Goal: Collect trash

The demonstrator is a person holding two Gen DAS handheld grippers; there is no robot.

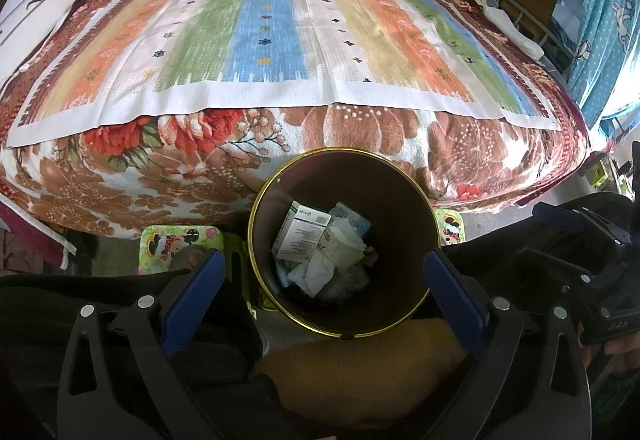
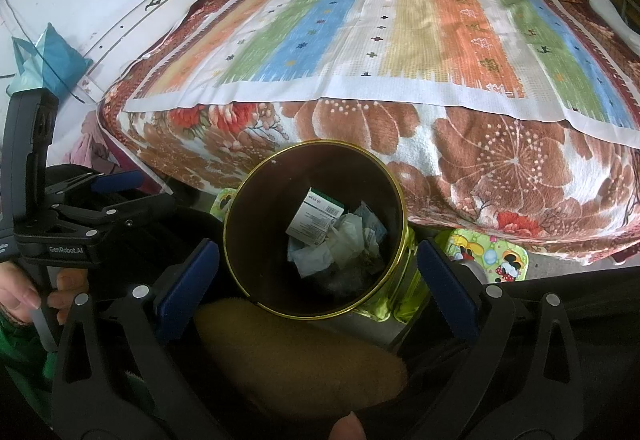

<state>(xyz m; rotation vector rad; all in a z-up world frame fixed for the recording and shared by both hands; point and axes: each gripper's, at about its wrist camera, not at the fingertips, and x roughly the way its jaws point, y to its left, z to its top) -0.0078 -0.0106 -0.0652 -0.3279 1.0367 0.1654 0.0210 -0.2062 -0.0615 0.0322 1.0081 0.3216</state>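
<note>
Both grippers — left [image 1: 324,280] and right [image 2: 318,266] — hang released and empty, fingers spread wide, angled down over the bin [image 1: 400,199] at lower centre of each frame, trash [image 1: 320,248] heaped inside, bed [image 1: 280,39] filling the upper half.

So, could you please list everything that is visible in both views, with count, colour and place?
Round bin with gold rim: one, dark brown, on the floor before the bed.
White cardboard box: one, inside the bin.
Crumpled white paper: some, inside the bin.
Striped cloth: one, orange, green, blue, on top of the bed.
Floral blanket: one, brown and red, under the cloth.
Cartoon-print stools: two, green, beside the bin.
Teal bag: one, by the wall.
Left gripper: open, blue fingers.
Right gripper: open.
</note>
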